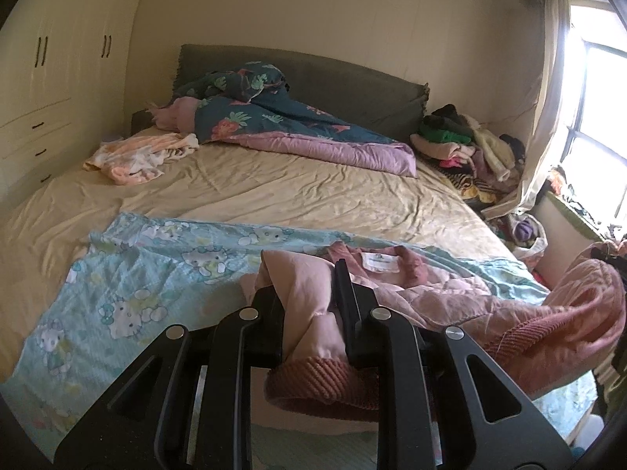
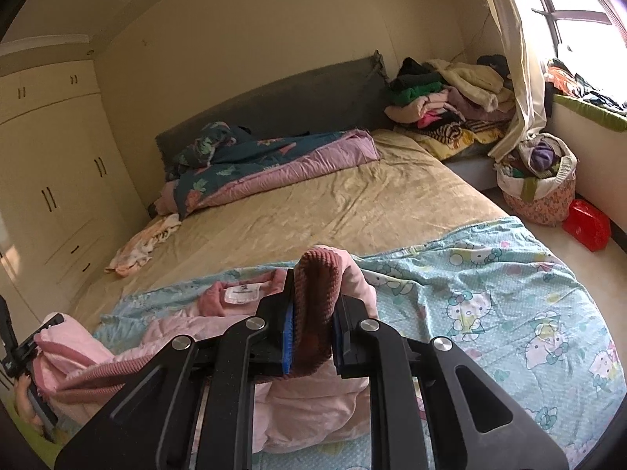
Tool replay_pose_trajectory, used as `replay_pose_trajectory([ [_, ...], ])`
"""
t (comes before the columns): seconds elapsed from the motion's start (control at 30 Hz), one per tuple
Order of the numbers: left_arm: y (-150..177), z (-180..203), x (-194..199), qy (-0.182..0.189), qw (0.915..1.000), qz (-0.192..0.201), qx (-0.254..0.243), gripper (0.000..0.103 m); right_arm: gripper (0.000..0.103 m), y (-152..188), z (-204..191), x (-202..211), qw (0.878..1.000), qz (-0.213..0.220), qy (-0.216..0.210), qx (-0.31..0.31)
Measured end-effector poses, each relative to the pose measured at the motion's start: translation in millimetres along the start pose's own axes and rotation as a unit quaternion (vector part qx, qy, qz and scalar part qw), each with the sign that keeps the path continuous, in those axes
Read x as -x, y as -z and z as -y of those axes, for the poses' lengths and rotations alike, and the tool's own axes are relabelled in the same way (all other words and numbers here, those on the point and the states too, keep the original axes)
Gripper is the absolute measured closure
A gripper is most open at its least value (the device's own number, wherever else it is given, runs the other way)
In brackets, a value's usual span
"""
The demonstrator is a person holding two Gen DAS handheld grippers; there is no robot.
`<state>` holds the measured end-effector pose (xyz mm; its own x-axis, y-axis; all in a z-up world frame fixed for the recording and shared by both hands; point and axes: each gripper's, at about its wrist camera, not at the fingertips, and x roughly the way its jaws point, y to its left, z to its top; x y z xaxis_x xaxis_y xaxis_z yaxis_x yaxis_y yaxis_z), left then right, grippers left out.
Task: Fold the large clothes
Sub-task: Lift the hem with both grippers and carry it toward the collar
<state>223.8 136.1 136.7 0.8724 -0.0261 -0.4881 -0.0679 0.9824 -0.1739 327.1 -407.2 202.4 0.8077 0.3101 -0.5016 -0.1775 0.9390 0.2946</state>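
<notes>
Left tongs [image 1: 309, 309]: lower centre of the left wrist view, narrowed to a small gap and pinching a bunched fold of the pink jacket [image 1: 450, 301]. Pale quilted lining fills the space between the two black fingers, and a ribbed dark-pink cuff hangs just below them.

Right tongs [image 2: 313, 313]: lower centre of the right wrist view, likewise closed down on the jacket [image 2: 188, 333]. A ribbed cuff stands upright between the fingers, pressed against a blue pad on the left finger, and pale lining hangs beneath.

Pink jacket: lies across the lower part of both views, lifted at the two held points and sagging between them. The collar, with its white label, faces up near the middle of each frame. The garment rests on a light blue cartoon-cat blanket [image 1: 129, 290] spread over the near end of the bed [image 1: 274, 188].

In the right wrist view the left tongs also appear at the lower left edge, with jacket fabric draped around them.

Surroundings: a teal floral quilt [image 1: 274, 117] with a mauve underside is heaped at the head of the bed in the upper centre. A small peach garment [image 1: 137, 156] lies on the sheet at centre left. A pile of clothes [image 1: 466, 145] sits at the upper right, beside the curtain.
</notes>
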Motion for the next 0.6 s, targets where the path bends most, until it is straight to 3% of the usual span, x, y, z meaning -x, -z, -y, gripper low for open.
replay_pose_trajectory([
  [0.6,5,-3,-54,-0.035,0.9991,-0.006,-0.023,0.089,0.089,-10,5,-81,0.998,-0.033,0.042,0.022],
])
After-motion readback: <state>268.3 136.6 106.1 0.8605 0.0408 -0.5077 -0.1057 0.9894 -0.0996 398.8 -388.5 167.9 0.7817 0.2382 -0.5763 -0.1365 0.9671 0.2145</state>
